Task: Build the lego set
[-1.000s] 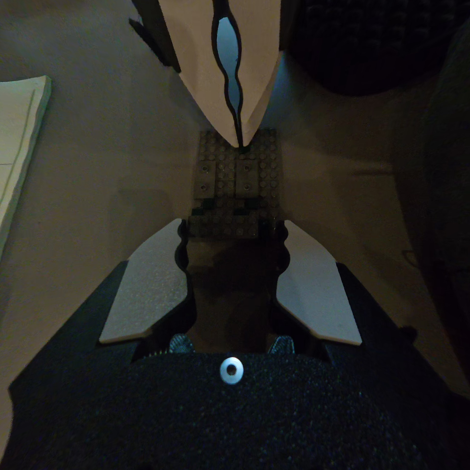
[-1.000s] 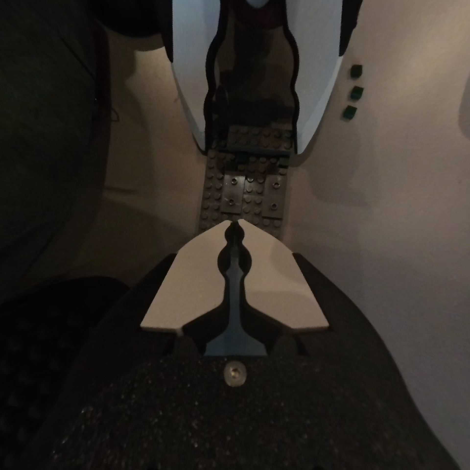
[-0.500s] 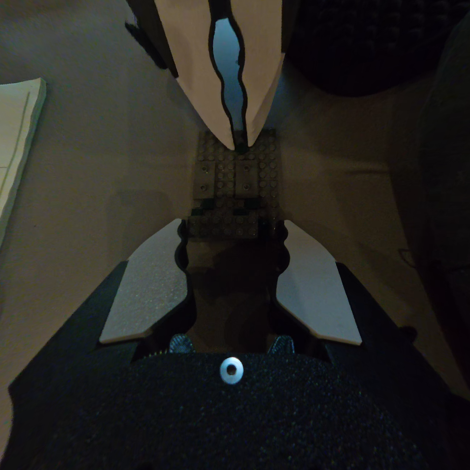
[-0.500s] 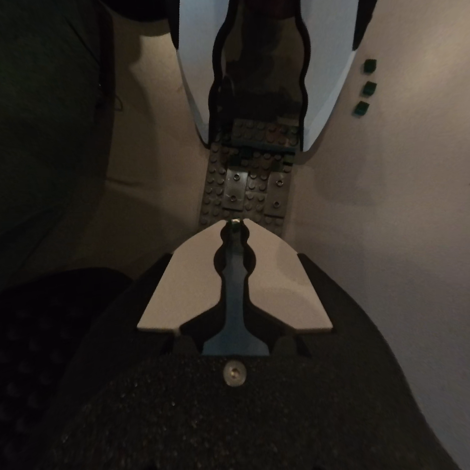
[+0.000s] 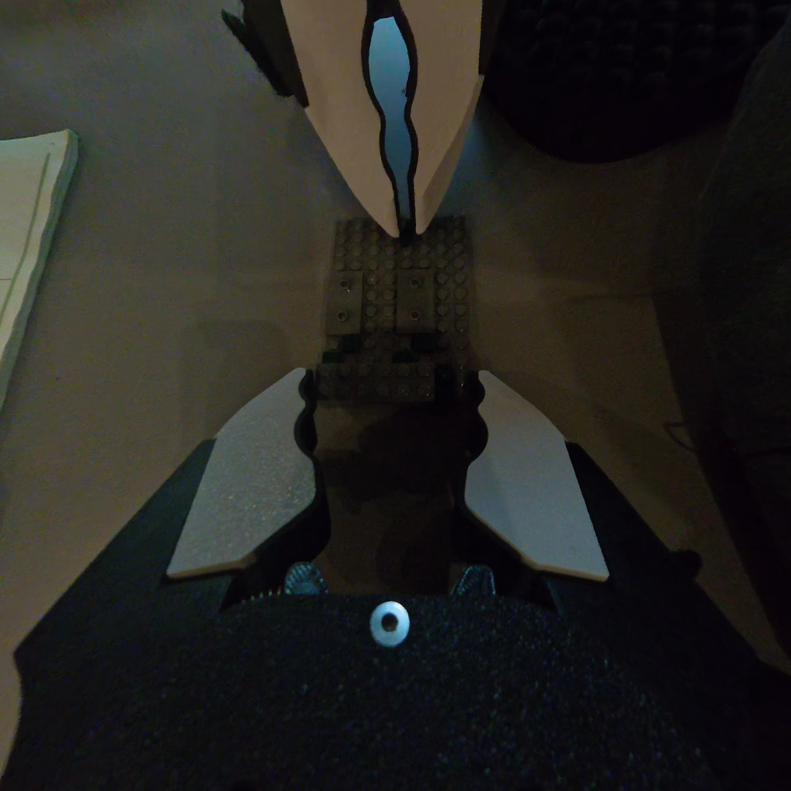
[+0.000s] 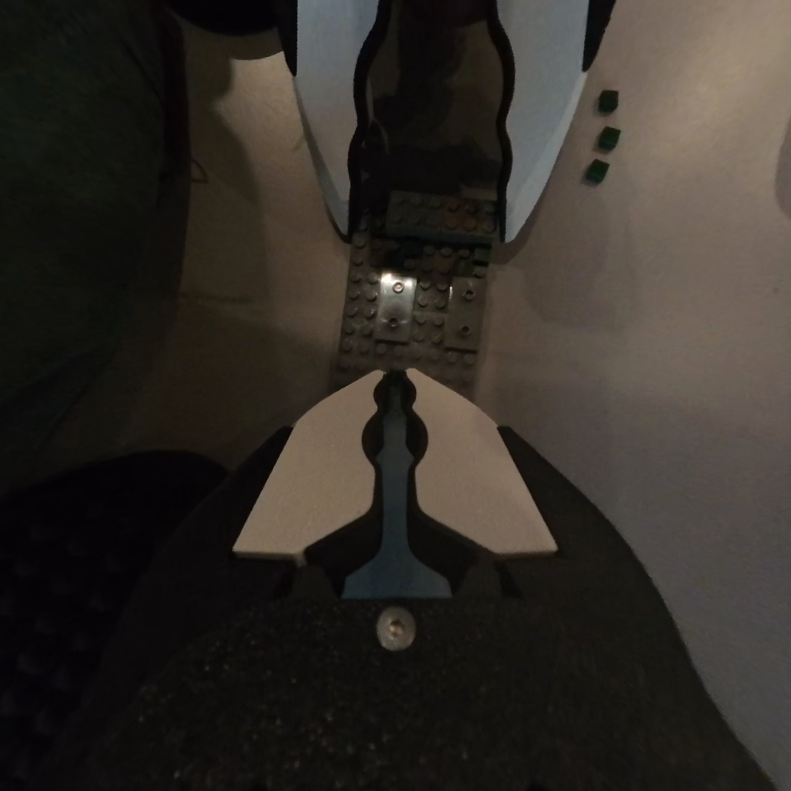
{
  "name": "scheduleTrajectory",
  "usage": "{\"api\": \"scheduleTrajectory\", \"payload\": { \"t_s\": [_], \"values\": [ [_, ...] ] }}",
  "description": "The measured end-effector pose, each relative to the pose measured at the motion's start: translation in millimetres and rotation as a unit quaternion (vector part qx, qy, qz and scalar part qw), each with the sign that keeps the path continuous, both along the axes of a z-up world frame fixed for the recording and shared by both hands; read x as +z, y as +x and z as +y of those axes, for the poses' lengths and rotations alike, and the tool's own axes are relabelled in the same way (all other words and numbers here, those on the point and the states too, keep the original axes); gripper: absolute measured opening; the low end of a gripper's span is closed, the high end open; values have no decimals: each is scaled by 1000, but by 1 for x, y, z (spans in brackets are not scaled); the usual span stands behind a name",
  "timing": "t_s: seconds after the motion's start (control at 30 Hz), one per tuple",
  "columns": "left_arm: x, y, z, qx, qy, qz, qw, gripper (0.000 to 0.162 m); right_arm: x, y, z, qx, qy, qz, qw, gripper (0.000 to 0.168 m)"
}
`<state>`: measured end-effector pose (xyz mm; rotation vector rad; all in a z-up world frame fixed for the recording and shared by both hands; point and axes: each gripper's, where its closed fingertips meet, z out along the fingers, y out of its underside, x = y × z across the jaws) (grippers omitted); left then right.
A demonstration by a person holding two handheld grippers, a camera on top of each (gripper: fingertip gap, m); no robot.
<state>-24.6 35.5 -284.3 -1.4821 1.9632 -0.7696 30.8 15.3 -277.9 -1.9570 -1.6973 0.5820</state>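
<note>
Dim tabletop [image 5: 162,265] — left hand-held gripper [image 5: 391,376] clamps grey plate's [image 5: 453,291] end, right hand-held gripper [image 6: 396,373] pinched at opposite edge.

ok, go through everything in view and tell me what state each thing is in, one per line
left gripper: fingers spread, straddling the near end of the plate, shut on it
right gripper: shut on a small dark piece, tips at the plate's far end
grey plate: flat on the table, partly built
three green bricks: loose in a row, untouched
booklet: lying flat, at the table's edge

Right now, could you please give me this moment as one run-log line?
left gripper: shut on grey plate near end | right gripper: shut, tips at far end | three green pieces: loose
</note>
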Motion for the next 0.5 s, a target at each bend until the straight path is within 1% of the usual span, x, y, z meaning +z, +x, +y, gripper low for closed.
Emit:
{"api": "scheduleTrajectory", "payload": {
  "t_s": [0.27, 0.5],
  "values": [
    [0, 0, -1, 1, 1, 0, 1000, 69, 0, 0, -1, -9, 6, -3, 1000, 5],
    [0, 0, -1, 0, 0, 0, 1000, 69, -2, 1, -2, -9, 3, -5, 1000, 10]
  ]
}}
